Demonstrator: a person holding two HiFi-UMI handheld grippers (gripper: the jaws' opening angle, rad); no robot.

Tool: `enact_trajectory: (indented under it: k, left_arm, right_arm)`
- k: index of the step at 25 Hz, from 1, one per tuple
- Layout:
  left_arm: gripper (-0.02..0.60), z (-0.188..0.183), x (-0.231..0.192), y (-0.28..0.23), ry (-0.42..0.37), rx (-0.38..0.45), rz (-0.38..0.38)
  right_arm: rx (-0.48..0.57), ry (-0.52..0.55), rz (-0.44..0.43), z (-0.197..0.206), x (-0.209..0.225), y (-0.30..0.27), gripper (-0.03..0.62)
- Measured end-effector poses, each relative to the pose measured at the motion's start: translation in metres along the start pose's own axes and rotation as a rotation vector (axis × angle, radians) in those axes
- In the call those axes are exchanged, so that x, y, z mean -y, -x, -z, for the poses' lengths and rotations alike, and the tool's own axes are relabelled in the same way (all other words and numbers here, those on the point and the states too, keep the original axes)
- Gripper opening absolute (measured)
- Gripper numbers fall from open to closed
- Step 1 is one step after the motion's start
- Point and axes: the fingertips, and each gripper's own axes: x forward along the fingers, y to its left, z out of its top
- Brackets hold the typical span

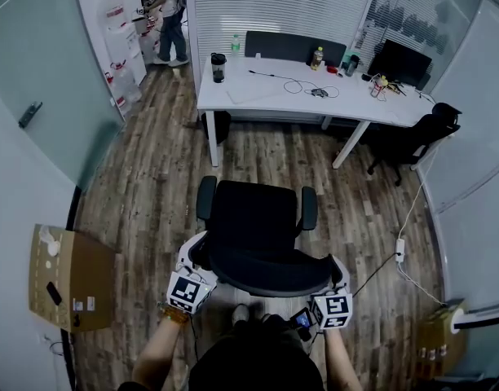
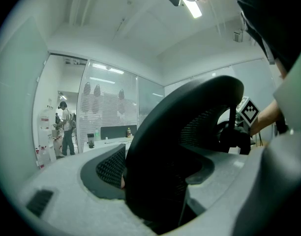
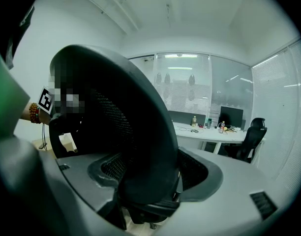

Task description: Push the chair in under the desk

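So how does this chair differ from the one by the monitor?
The near chair stands on open floor, short of the desk; the far chair sits at its right end. The left gripper and right gripper clamp the near chair's back; the far chair is untouched. Both are black.

The left gripper (image 1: 197,252) and right gripper (image 1: 337,269) are moulded in pale grey, each topped by a black-and-white marker cube (image 1: 189,290) (a beaded bracelet (image 3: 33,113) is worn).

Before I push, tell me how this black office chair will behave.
The chair likely rolls readily on the smooth plank floor. Its mesh backrest may flex slightly under pressure. It may swivel; left gripper and right gripper at opposite backrest edges should steady it.
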Motion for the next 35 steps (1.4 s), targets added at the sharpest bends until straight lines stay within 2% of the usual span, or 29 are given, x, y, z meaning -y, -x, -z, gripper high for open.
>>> enact_trajectory:
  k: [8,11,22,27,35]
  left_arm:
    - [0.302,0.001,-0.008,-0.012,0.000,-0.003,0.014]
    - [0.302,0.001,-0.010,-0.016,0.003,-0.006,0.013]
    - [0.302,-0.004,-0.027,-0.038,0.027,-0.028,0.008]
    - [0.302,-0.005,-0.035,-0.052,0.038,-0.040,-0.005]
    - [0.302,-0.003,-0.057,-0.074,0.044,-0.033,-0.003]
  right_arm:
    - [0.004,0.000,0.017,0.001,0.005,-0.011,0.302]
    - [-0.051,0.001,0.018,-0.013,0.003,-0.010,0.302]
    - [-0.008,0.013,0.034,-0.019,0.016,-0.036,0.299]
    - [0.042,0.034,0.013,-0.015,0.027,-0.057,0.299]
    - [0.012,0.031,0.023,-0.026,0.031,-0.078,0.298]
